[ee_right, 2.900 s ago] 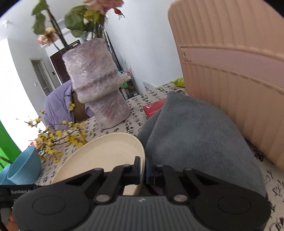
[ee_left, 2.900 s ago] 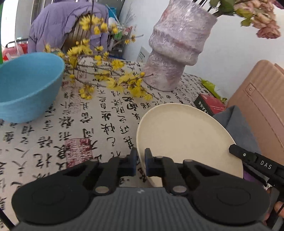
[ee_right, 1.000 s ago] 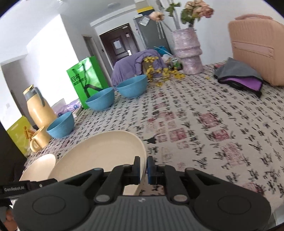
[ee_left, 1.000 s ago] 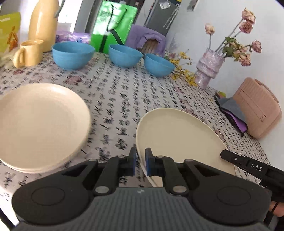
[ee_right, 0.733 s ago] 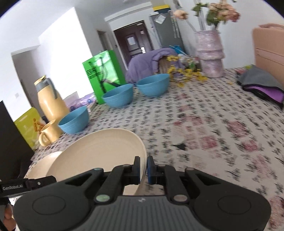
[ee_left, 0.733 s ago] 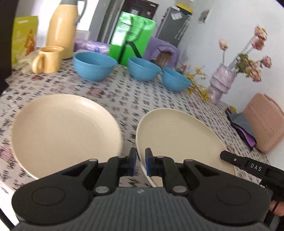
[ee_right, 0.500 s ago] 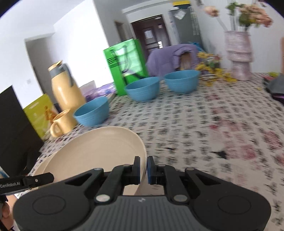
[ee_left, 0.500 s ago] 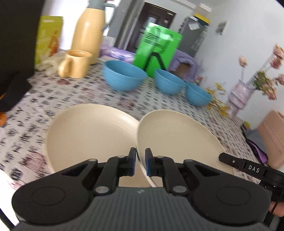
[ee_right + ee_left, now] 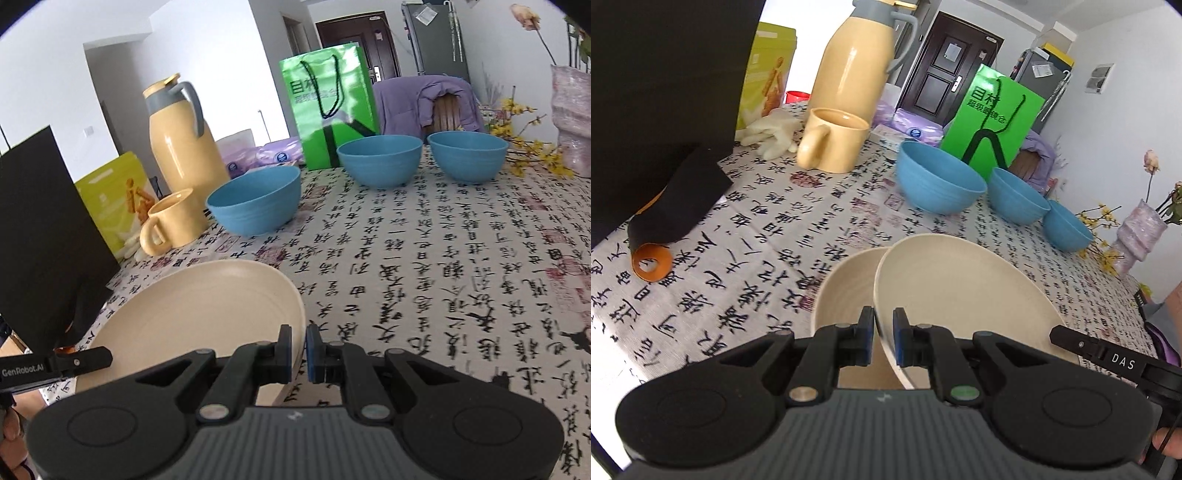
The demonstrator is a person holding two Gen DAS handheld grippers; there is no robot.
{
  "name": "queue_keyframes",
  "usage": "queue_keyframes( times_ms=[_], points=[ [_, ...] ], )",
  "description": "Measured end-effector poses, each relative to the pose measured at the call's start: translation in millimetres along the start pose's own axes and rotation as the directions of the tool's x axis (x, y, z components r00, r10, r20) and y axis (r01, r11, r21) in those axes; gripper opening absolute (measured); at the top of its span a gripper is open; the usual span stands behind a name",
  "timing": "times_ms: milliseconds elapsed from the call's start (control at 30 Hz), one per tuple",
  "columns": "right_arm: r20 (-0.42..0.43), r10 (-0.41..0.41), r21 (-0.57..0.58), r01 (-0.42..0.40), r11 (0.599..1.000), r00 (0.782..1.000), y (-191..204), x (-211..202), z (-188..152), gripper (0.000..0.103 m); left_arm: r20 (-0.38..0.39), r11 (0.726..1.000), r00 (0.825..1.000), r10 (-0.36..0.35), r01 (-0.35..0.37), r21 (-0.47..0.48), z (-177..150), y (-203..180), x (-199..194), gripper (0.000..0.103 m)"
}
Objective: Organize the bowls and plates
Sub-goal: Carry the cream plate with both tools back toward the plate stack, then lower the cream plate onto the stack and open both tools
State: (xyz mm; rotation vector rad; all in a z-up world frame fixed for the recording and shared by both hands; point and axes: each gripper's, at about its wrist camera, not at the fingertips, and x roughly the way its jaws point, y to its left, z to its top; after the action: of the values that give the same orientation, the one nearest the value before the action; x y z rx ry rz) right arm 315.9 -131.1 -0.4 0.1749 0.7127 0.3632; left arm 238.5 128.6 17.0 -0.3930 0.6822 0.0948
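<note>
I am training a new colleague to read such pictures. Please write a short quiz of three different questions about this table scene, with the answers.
1. How many blue bowls stand on the table?
2. True or false: both tongs grip the rim of one cream plate.
3. What lies under the held plate: A) another cream plate, B) a blue bowl, C) a mug?

Key
1. Three, the nearest one here: blue bowl.
2. True: left tongs, right tongs, held plate.
3. A, the lower plate.

On calligraphy-print tablecloth (image 9: 461,258): yellow thermos jug (image 9: 183,140) behind yellow mug (image 9: 173,219), green paper bag (image 9: 330,103) at far edge, wrapped pink vase (image 9: 1137,242) with yellow blossom sprigs (image 9: 532,155), white gloves (image 9: 772,134), black-orange roll (image 9: 670,218).
</note>
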Motion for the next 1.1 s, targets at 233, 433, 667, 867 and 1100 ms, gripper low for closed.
queue_keyframes(
  times_ms=[233, 433, 667, 867, 1100],
  points=[
    [-0.001, -0.044, -0.097, 0.044, 0.994, 0.999, 26, 12, -7, 0.009, -0.017, 1.000, 1.000, 0.011, -0.011, 0.009, 1, 16, 0, 0.010],
    [-0.003, -0.075, -0.161, 0.073, 0.984, 0.997, 41, 20, -15, 0.014, -0.015, 1.000, 1.000, 0.008, -0.008, 0.020, 1, 22, -3, 0.011],
    [-0.002, -0.077, -0.213, 0.075, 0.974, 0.997, 48, 16, -19, 0.019, 0.002, 0.999, 1.000, 0.018, -0.018, 0.046, 0, 18, -10, 0.017],
    [0.004, -0.053, -0.225, 0.053, 0.973, 0.999, 48, 6, -22, 0.018, 0.054, 0.995, 0.997, 0.047, -0.051, 0.086, -4, 14, -26, 0.027],
    [0.075, -0.046, -0.237, 0.063, 0.969, 0.996, 41, -27, -25, 0.022, 0.093, 0.989, 0.995, 0.047, -0.060, 0.135, -15, 2, -47, 0.034]
  ],
)
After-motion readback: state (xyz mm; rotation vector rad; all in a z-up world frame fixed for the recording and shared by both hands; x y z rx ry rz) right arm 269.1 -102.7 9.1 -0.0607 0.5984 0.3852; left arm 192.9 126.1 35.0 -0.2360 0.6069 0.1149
